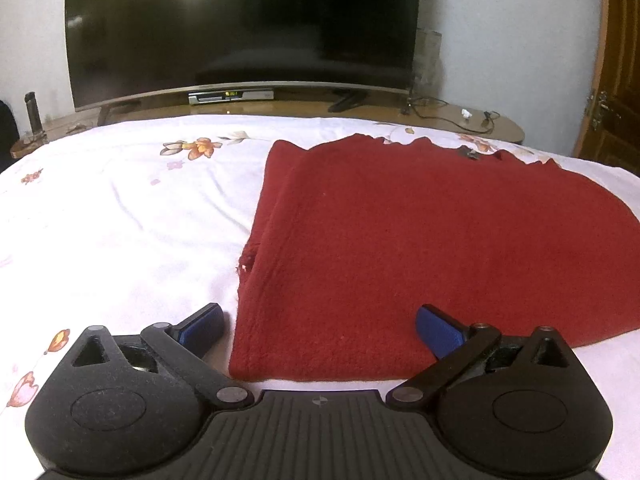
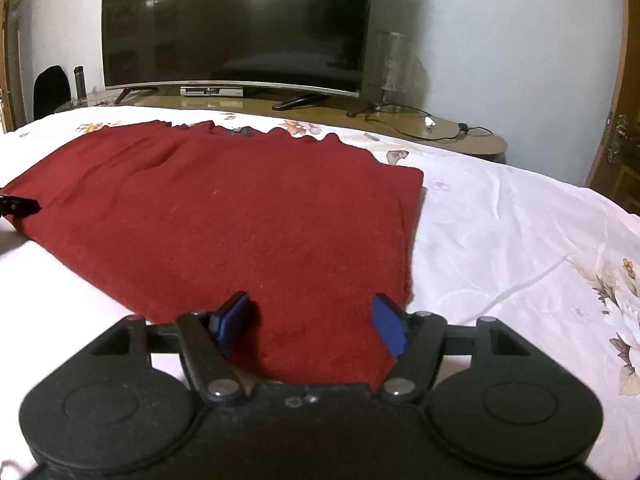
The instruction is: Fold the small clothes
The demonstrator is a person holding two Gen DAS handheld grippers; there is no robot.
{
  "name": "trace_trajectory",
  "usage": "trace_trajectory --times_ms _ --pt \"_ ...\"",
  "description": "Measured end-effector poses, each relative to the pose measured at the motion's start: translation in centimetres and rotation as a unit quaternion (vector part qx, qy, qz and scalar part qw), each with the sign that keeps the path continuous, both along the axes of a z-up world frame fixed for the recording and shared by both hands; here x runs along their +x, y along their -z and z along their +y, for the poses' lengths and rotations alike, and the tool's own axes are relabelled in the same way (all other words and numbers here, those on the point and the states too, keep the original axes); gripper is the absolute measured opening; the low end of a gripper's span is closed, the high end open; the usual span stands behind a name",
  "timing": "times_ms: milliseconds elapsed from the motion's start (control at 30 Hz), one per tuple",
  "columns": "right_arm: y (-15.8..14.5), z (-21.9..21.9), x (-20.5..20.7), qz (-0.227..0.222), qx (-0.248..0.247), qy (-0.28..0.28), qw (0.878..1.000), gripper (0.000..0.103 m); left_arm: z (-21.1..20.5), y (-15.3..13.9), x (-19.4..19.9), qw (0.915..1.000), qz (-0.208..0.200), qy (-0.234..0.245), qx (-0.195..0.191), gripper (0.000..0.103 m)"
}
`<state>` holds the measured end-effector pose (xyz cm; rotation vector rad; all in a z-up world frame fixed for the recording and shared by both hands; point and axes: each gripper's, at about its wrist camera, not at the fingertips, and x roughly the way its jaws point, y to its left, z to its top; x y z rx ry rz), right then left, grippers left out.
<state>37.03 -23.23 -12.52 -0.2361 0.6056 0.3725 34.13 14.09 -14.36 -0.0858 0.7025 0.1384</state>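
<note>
A dark red knitted garment (image 1: 400, 240) lies flat on the white flowered bedsheet (image 1: 120, 220), folded with a second layer showing along its left edge. My left gripper (image 1: 320, 320) stands wide open over the garment's near left corner; its left finger is above the sheet, its right finger above the cloth. In the right wrist view the same garment (image 2: 240, 220) spreads ahead. My right gripper (image 2: 312, 308) is open with the near right corner between its blue pads (image 2: 236, 320), which do not press on it. A black tip of the left gripper (image 2: 18, 206) shows at the left edge.
Beyond the bed stands a wooden cabinet (image 1: 460, 120) with a large dark TV (image 1: 240, 28), a set-top box (image 1: 230, 96), cables and a dark bottle (image 1: 32, 112). A wooden door (image 1: 616, 100) is at the right. Bare sheet lies left (image 1: 120, 220) and right (image 2: 500, 240) of the garment.
</note>
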Motion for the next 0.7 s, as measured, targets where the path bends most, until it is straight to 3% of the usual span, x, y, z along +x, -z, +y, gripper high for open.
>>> trace_trajectory --times_ms 300,467,500,633,700 --pt "0.4 0.3 -0.4 -0.011 -0.007 0.001 1.0 0.066 0.0 0.1 0.1 1.0 0.002 -0.003 0.001 0.102" --pt "-0.8 0.5 0.0 0.017 -0.005 0.015 1.0 0.065 0.6 -1.1 -1.9 0.9996 0.006 -0.029 0.004 0.102" --pt "-1.4 0.4 -0.3 0.015 -0.003 0.017 1.0 0.061 1.0 -1.4 -2.9 0.9992 0.003 -0.04 -0.007 0.102" --pt "-2.8 -0.9 -1.9 0.009 0.029 0.034 0.999 0.061 2.6 -1.8 -6.1 0.9933 -0.012 -0.06 -0.097 0.099" --pt "-3.1 -1.6 -2.5 0.017 0.053 0.042 0.998 0.061 3.0 -1.7 -7.1 0.9853 -0.02 -0.063 -0.158 0.083"
